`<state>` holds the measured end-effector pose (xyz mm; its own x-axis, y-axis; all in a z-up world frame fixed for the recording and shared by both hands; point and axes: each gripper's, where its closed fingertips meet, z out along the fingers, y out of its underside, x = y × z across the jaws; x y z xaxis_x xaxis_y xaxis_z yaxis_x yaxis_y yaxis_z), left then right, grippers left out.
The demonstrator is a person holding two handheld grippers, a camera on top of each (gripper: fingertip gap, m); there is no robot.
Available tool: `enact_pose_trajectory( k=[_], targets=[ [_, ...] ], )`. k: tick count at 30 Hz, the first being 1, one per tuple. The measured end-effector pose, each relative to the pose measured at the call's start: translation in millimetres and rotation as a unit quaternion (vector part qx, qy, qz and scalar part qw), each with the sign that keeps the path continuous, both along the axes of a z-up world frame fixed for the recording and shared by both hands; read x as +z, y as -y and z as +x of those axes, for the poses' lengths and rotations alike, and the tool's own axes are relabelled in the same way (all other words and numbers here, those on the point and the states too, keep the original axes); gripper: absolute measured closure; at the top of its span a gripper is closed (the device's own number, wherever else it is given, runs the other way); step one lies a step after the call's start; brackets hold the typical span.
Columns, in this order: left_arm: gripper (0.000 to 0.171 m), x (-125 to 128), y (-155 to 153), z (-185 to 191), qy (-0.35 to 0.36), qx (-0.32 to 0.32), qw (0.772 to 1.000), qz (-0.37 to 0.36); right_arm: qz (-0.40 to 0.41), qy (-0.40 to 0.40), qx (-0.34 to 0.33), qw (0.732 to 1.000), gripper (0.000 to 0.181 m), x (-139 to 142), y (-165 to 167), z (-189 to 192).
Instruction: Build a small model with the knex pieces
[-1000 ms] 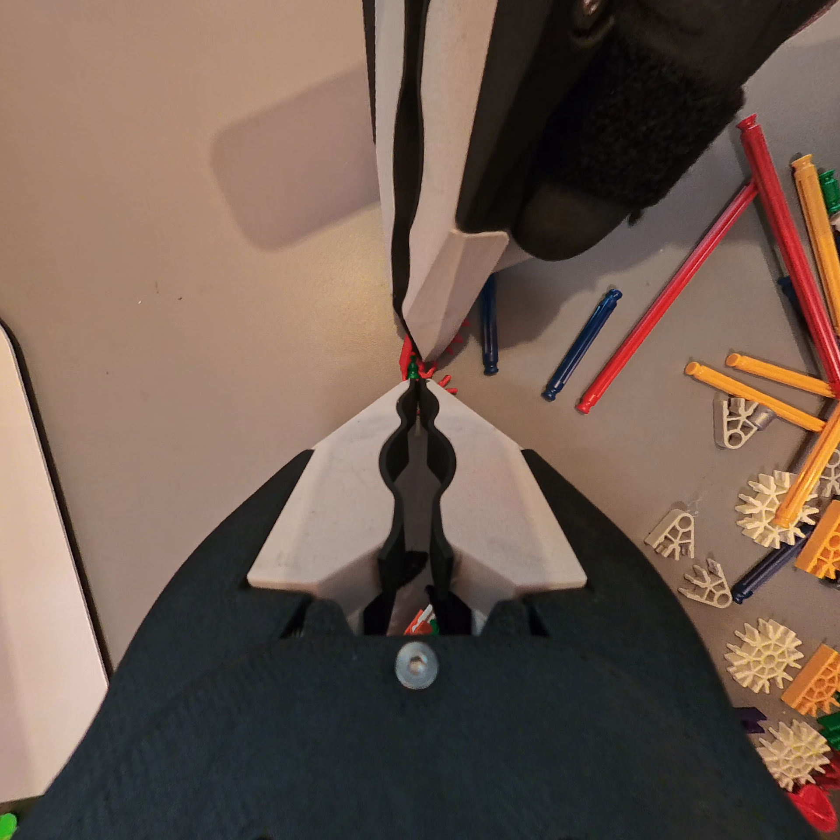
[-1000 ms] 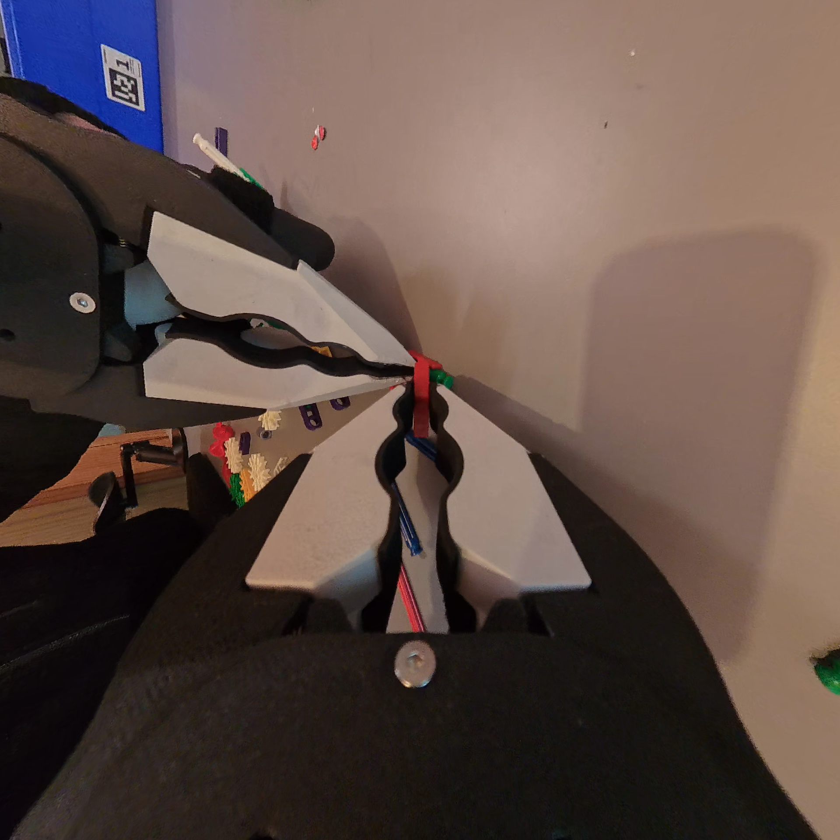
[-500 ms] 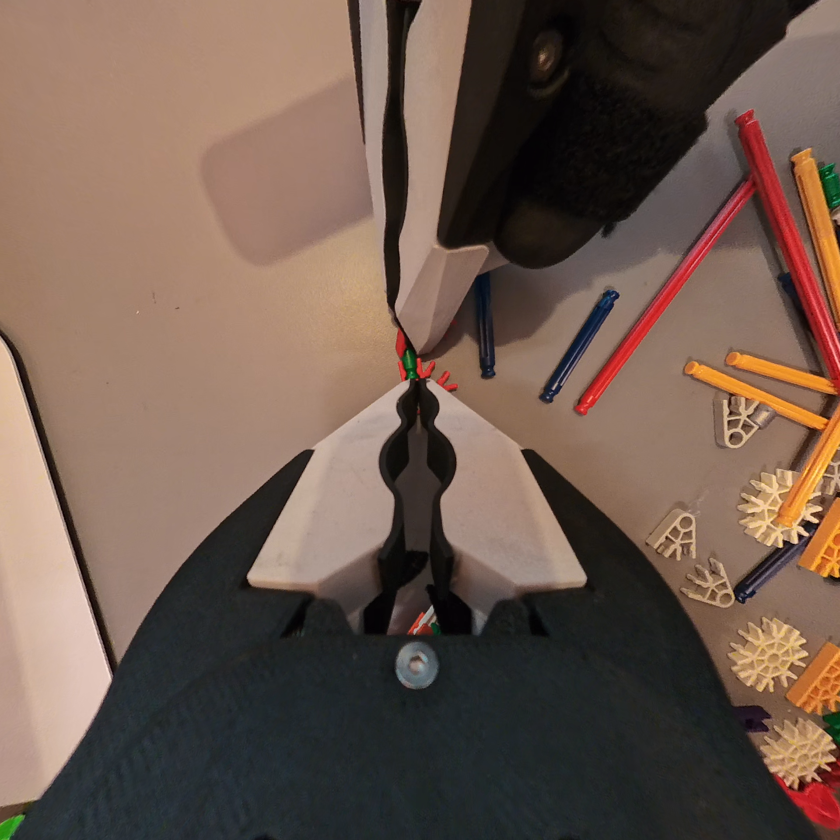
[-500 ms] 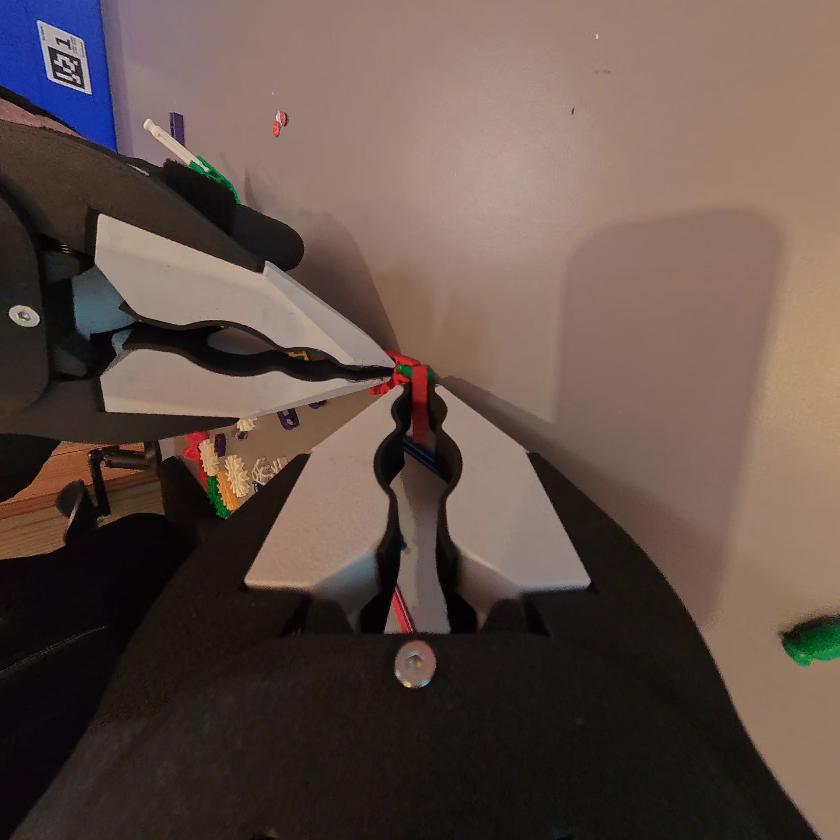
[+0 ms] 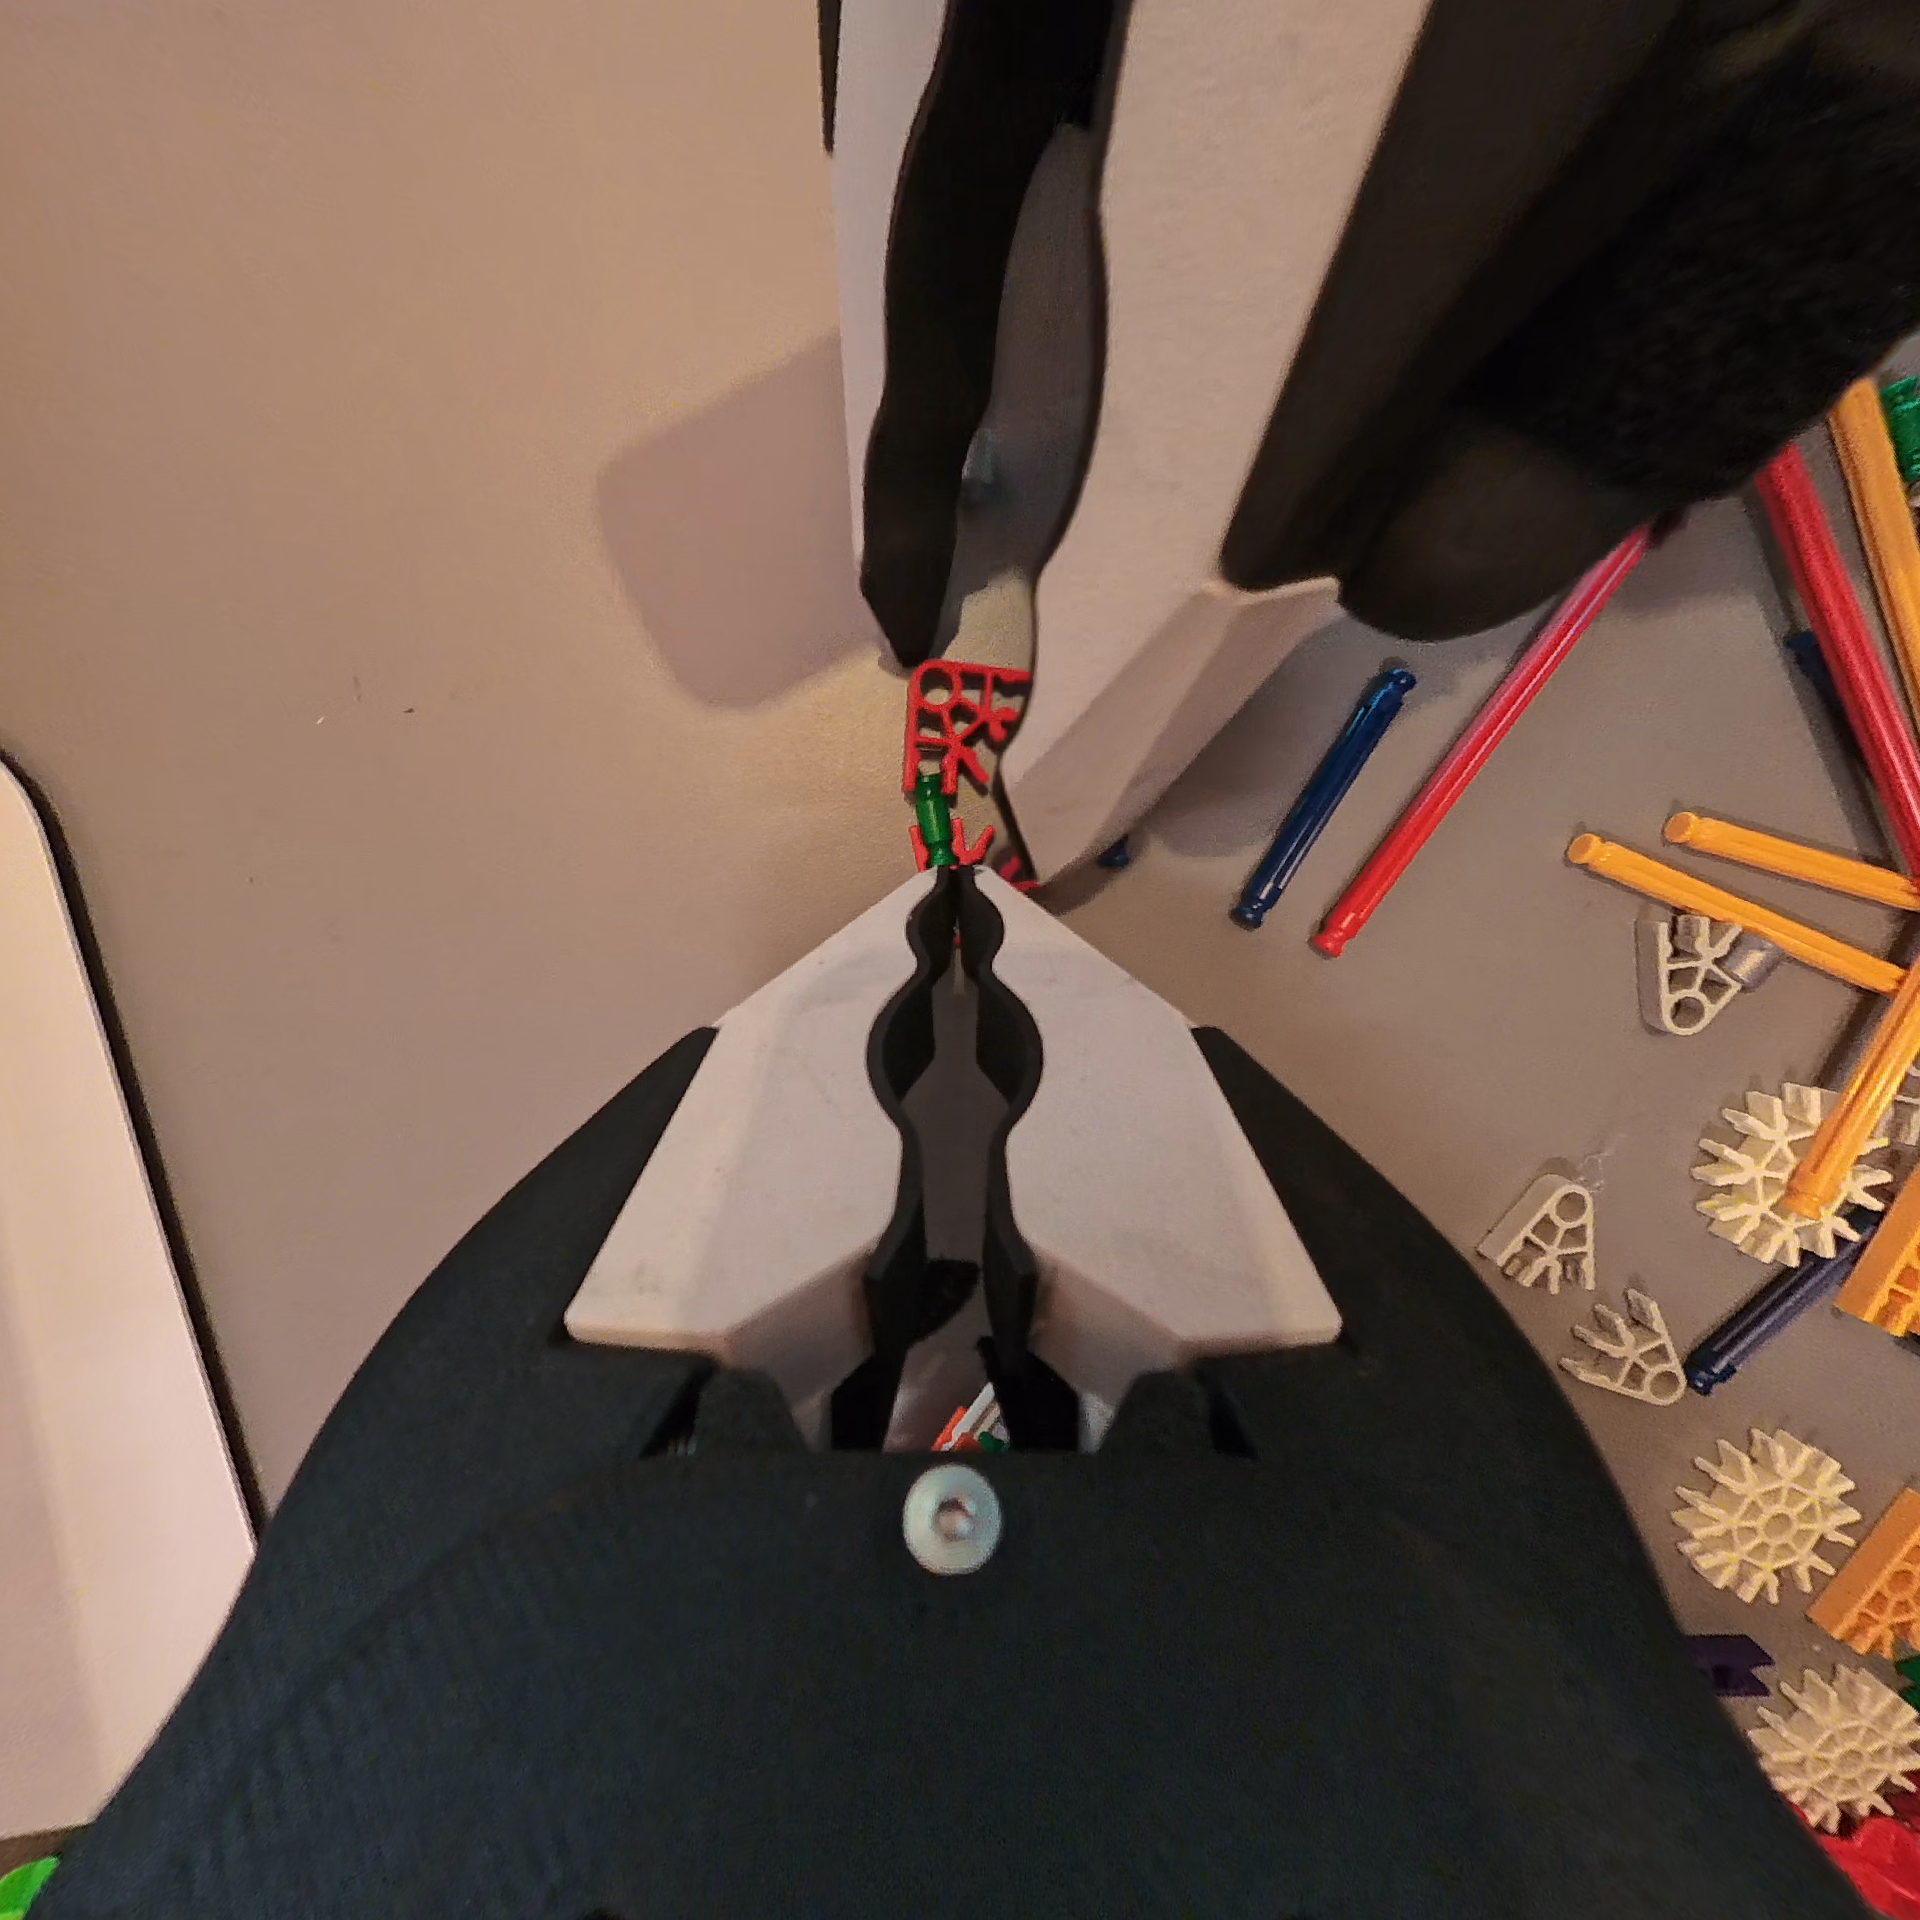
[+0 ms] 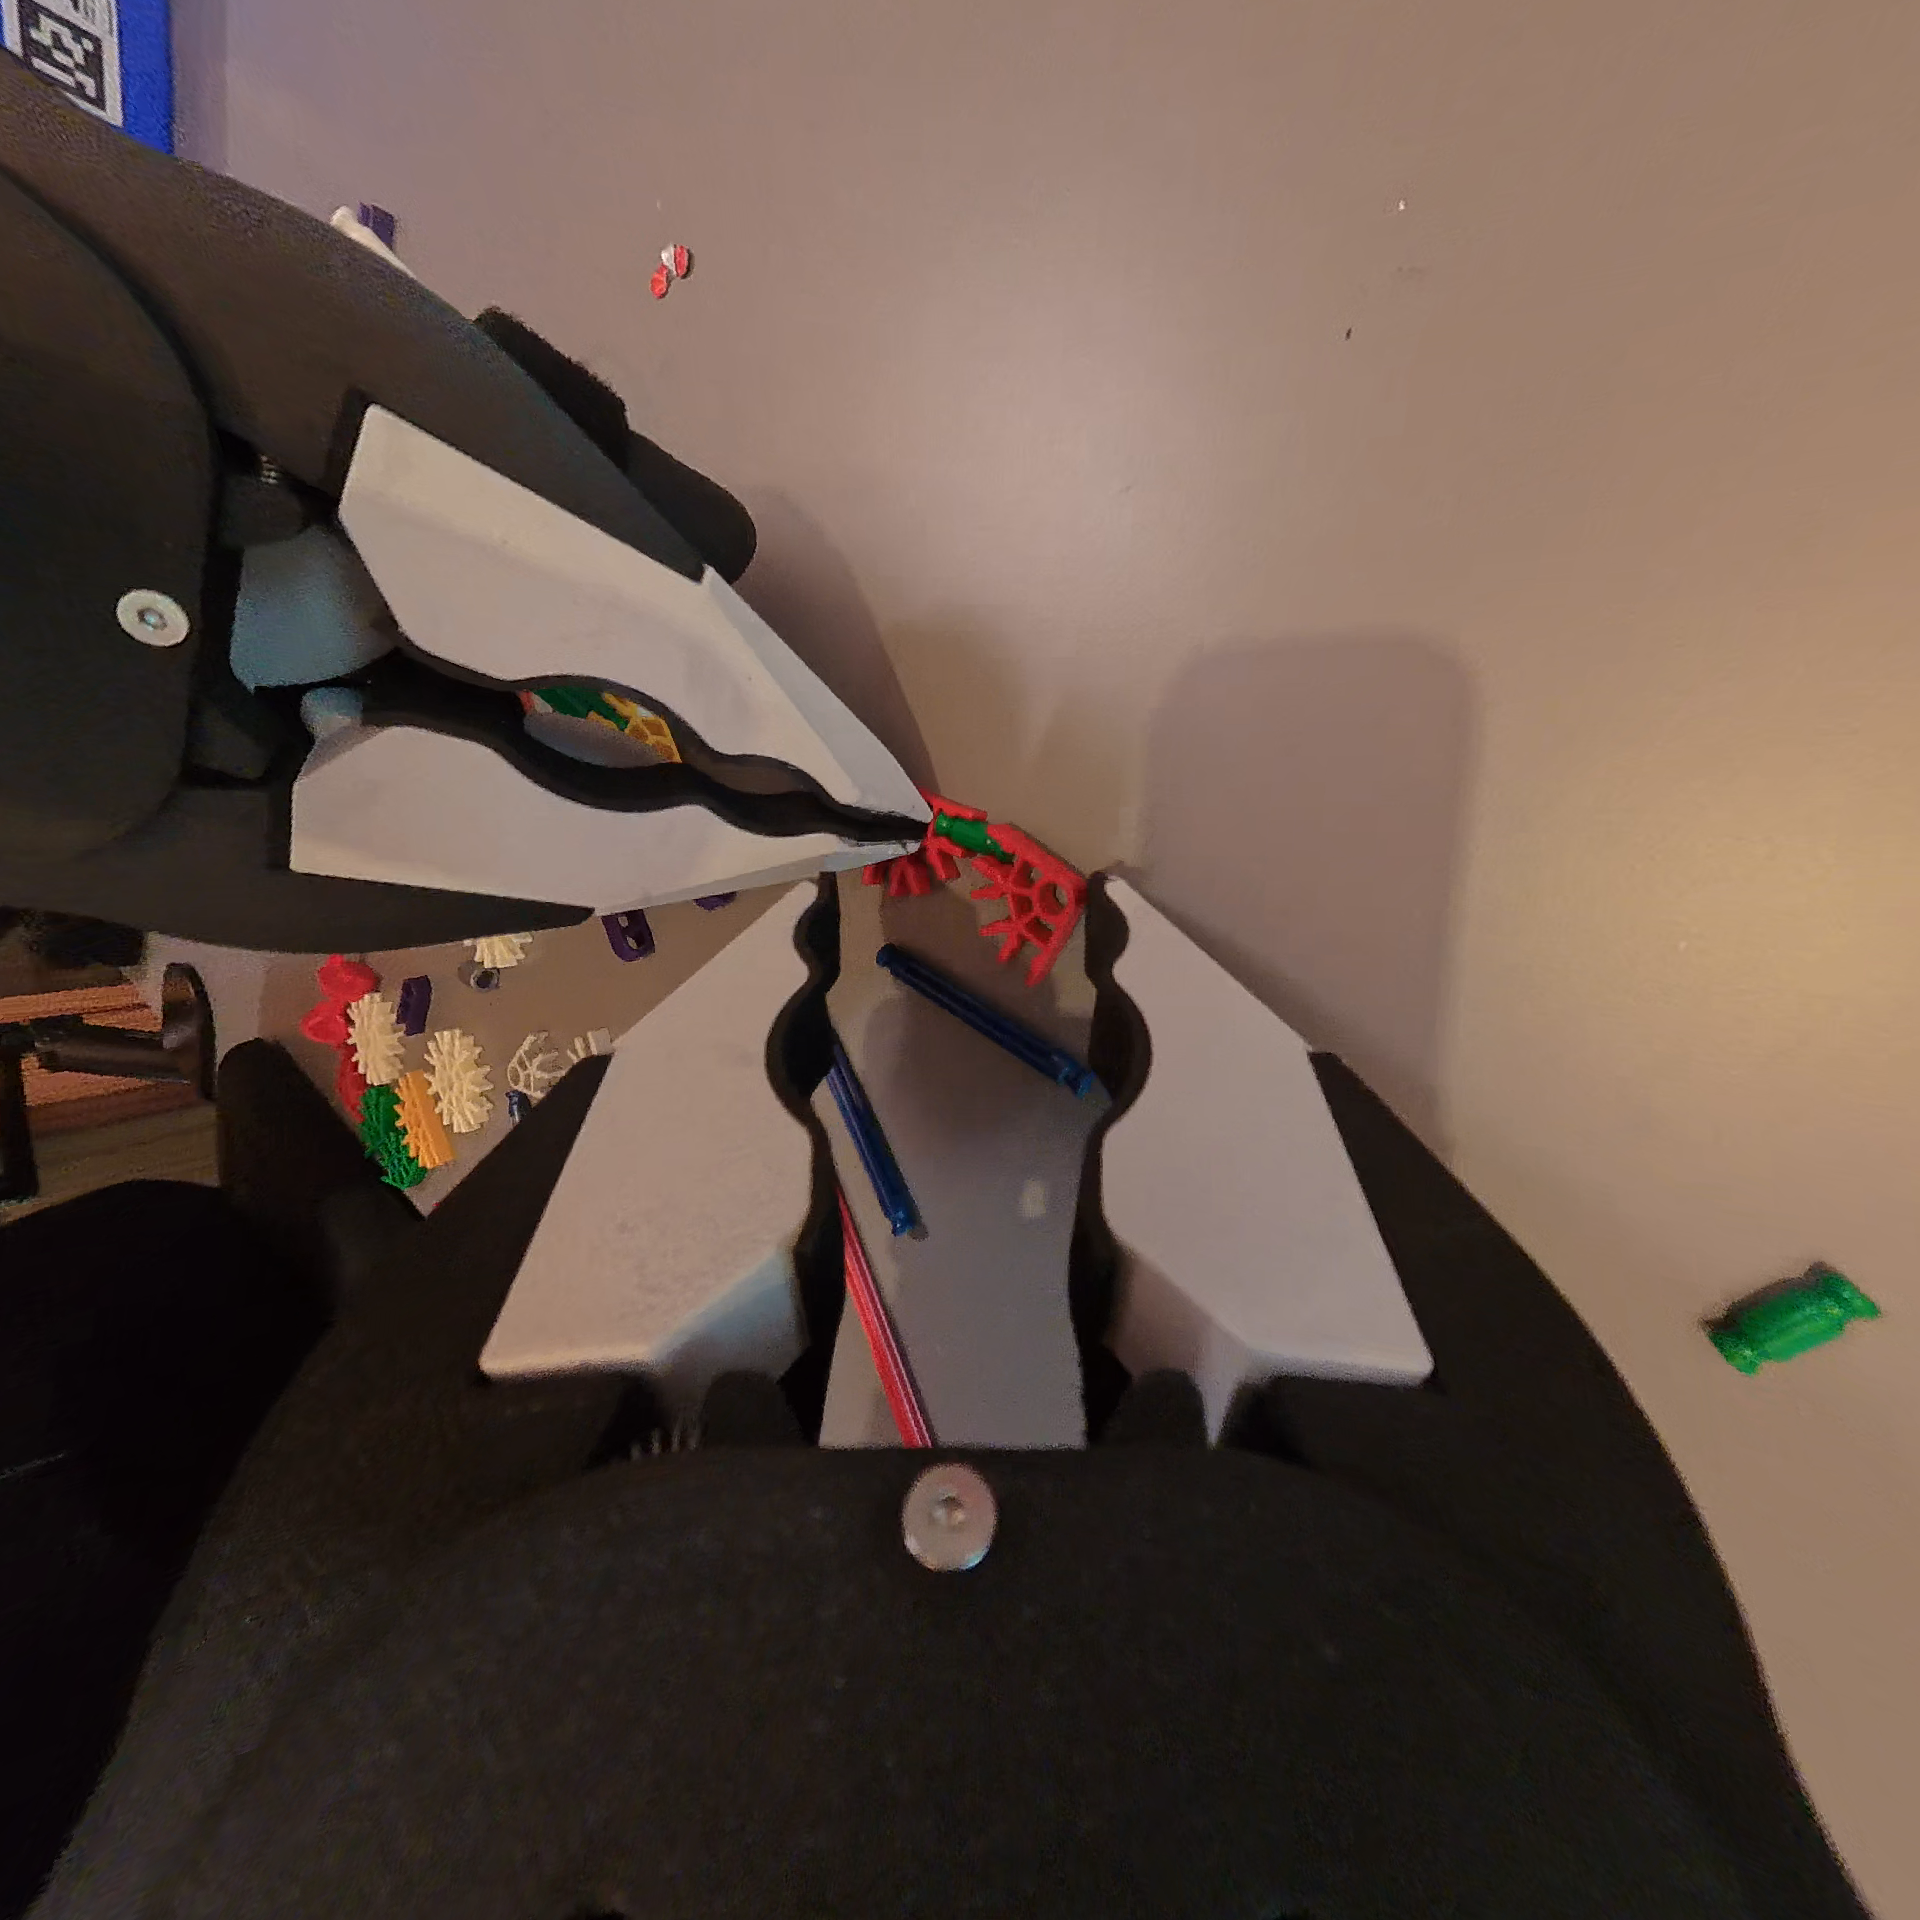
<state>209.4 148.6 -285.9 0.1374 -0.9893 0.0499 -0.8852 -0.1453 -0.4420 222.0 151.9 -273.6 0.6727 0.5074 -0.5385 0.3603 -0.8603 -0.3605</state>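
Plain grey-beige worktop, unpatterned. Black shells and pale grey fingers with black wavy inner pads on left hand-held gripper and right hand-held gripper. Between them, a bright red lattice connector joined to a short green rod. Dark blue rod beside a long red rod; orange rods crossing; cream snowflake-shaped pieces; pale grey fan-shaped connectors; an orange block. Elsewhere a loose green piece, two dark blue rods, purple bits, and a blue box with a black-and-white square code sticker.
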Motion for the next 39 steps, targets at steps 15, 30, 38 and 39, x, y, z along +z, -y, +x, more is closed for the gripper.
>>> enact_pose_trajectory(
  k=[15, 30, 38, 39],
  targets=[
    [0.171, 0.3, -0.3, 1.1, 0.002, 0.001, 1.0, 0.007, 0.203, 0.08, 0.05, 0.975, 0.138, 26.4, -5.0, 12.3],
    [0.084, 41.1, -16.1, -3.9, 0.053, 0.099, 0.991, 0.078, 0.346, 0.171, 0.066, 0.92, 0.085, 55.1, -17.7, 35.7],
    [0.077, 93.7, 71.7, 47.6, 0.199, -0.011, 0.98, 0.016, 0.325, 0.093, 0.149, 0.929, 0.049, 52.7, 28.8, 20.9],
    [0.076, 94.6, 91.0, 54.1, 0.211, -0.04, 0.977, -0.005, 0.333, 0.098, 0.172, 0.922, 0.046, 49.7, 37.8, 19.0]
  ],
)
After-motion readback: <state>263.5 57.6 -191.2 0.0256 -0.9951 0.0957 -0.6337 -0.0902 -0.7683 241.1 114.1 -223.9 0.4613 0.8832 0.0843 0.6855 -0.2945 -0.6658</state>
